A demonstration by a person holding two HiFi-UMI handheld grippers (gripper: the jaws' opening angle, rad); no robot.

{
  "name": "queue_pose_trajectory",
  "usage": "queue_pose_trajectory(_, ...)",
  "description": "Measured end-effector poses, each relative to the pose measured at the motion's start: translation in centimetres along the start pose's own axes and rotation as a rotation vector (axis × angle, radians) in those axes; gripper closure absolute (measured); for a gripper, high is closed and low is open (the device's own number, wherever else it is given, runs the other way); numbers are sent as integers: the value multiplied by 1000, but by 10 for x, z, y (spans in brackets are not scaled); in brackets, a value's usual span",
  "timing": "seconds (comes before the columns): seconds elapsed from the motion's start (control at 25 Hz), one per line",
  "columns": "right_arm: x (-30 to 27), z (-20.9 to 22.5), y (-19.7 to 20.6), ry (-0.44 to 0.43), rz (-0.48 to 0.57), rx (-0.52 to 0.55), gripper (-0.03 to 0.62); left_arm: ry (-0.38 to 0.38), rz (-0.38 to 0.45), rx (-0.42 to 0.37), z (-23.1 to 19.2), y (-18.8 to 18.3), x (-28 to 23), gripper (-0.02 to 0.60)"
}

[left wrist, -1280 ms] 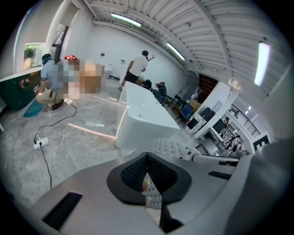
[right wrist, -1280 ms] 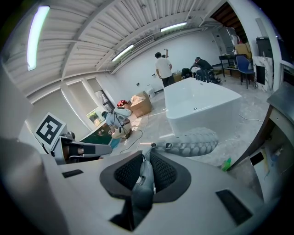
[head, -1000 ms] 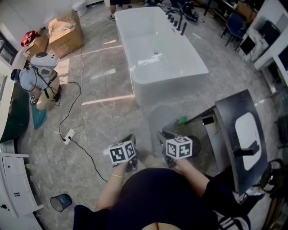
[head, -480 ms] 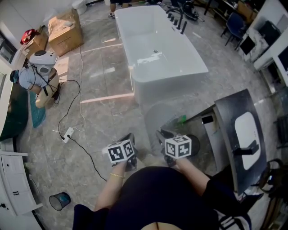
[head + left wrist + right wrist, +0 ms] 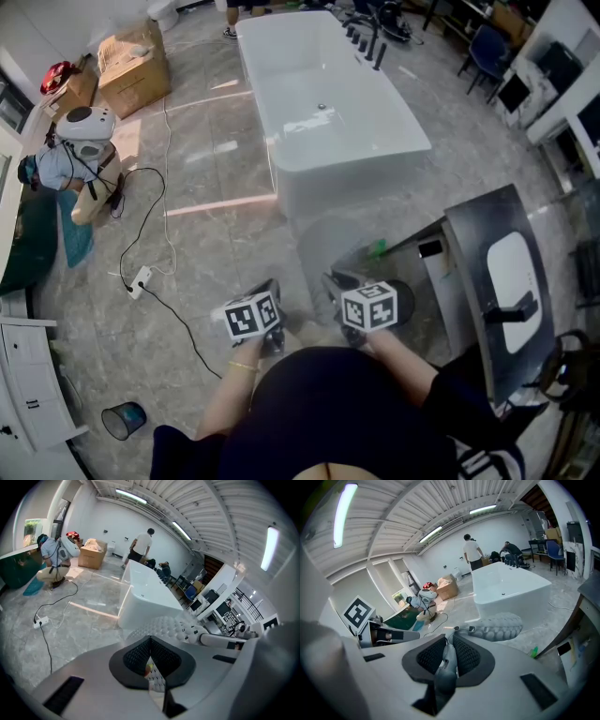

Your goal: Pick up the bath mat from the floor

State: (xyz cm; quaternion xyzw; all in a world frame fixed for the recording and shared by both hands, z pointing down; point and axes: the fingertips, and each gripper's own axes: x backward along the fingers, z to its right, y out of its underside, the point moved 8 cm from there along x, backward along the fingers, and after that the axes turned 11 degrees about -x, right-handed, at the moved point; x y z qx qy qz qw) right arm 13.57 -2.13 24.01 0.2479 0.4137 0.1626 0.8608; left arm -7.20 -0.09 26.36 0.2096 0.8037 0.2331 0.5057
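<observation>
The bath mat point(image 5: 349, 246) is a pale, translucent sheet covered in rounded bumps, and it hangs off the floor in front of me, just short of the bathtub. My left gripper point(image 5: 274, 292) is shut on its near left edge, and my right gripper point(image 5: 331, 280) is shut on its near right edge. In the left gripper view the bumpy mat point(image 5: 161, 626) spreads out past the closed left gripper point(image 5: 151, 642). In the right gripper view a fold of the mat point(image 5: 499, 626) runs out from between the pads of the right gripper point(image 5: 450, 642).
A white bathtub point(image 5: 323, 103) stands straight ahead. At the right is a dark vanity point(image 5: 478, 246) with a white basin. A person point(image 5: 80, 155) crouches at the far left beside a cardboard box point(image 5: 136, 66). A cable with a power strip point(image 5: 141, 279) and a small bin point(image 5: 127, 422) lie on the floor at the left.
</observation>
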Motion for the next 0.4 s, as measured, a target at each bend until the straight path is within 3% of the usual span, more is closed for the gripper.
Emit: queue_pose_trajectory(0.4,0,3,0,6,-2,-1,537,1,-4,-10,2,0,-1,581)
